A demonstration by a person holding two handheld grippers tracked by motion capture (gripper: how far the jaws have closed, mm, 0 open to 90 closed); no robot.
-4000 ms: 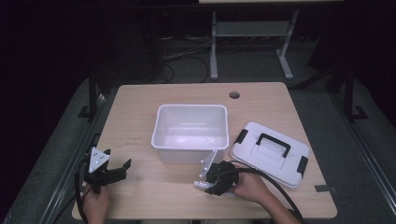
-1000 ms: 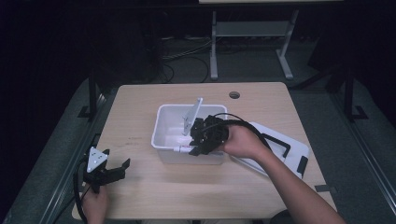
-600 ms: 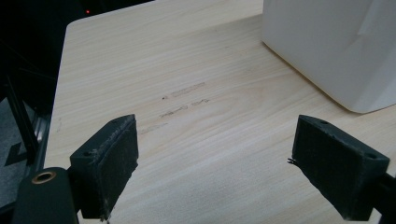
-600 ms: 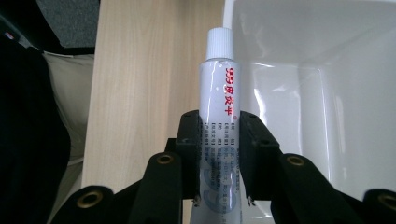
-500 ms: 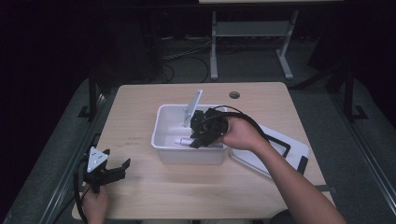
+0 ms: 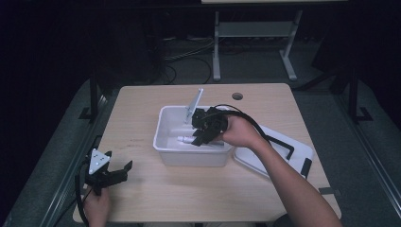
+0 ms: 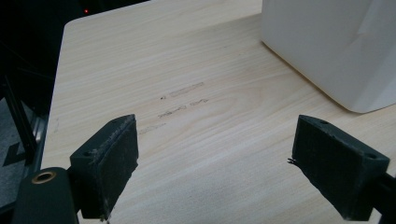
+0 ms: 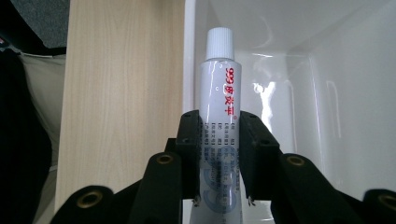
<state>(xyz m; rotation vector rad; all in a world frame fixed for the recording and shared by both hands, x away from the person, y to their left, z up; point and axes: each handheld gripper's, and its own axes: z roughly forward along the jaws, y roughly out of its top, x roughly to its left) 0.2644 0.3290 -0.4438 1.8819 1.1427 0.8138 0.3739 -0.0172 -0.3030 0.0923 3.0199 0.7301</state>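
The white tube, cap pointing away, lay clamped between the pads of the right gripper inside the white bin. The left gripper rested wide open, empty, above the table.

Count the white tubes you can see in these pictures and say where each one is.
1. The white tube is gripped in the right gripper's fingers, held inside the white bin. The gripper may hide others.
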